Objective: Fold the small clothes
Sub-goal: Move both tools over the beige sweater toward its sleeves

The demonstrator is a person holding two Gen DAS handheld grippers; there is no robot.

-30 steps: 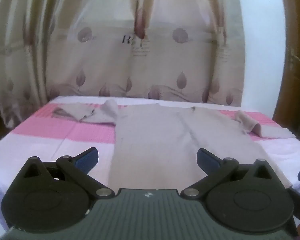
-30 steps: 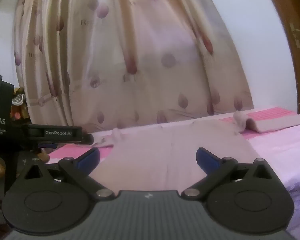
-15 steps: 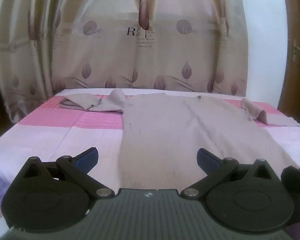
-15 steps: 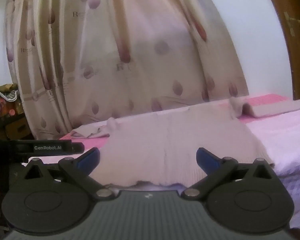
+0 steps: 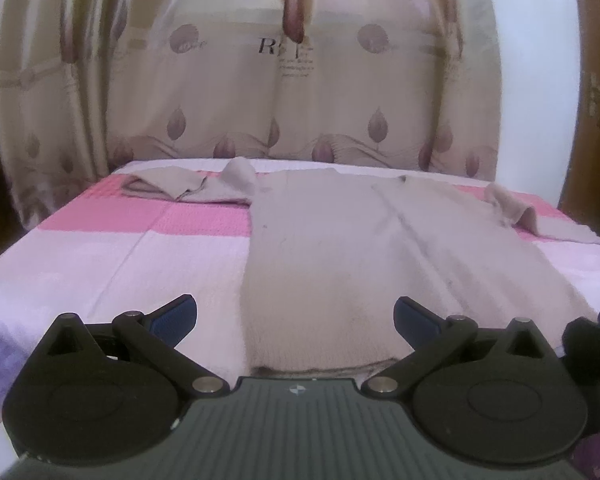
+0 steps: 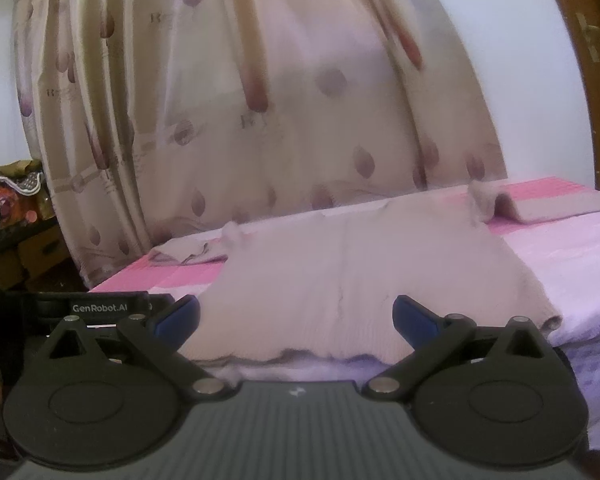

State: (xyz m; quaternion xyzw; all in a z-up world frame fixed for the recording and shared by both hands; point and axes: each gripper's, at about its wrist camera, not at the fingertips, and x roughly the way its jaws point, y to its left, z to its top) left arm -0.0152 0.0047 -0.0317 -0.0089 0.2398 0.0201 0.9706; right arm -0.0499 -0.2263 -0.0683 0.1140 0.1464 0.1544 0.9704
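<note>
The beige knitted sweater's (image 5: 340,248) near hem hides behind the left hand-held gripper (image 5: 296,318); curtain lettering (image 5: 284,50) blurs.

My left gripper (image 5: 296,314): jaws spread wide, blue fingertips (image 5: 174,314) at 9 and 3 o'clock of view centre, nothing between them. Held level, pointing forward toward 12 o'clock. Black linkage arms splayed outward, grey ribbed body at 6 o'clock.

My right gripper (image 6: 296,316): same wide spread, blue fingertips (image 6: 414,314) well apart, nothing clamped. Level, aimed at 12 o'clock.

Part of right gripper shows at 4 o'clock edge of left wrist view (image 5: 590,344); left unit sits at 9 o'clock in right wrist view (image 6: 108,308). I see no hands or sleeves.
</note>
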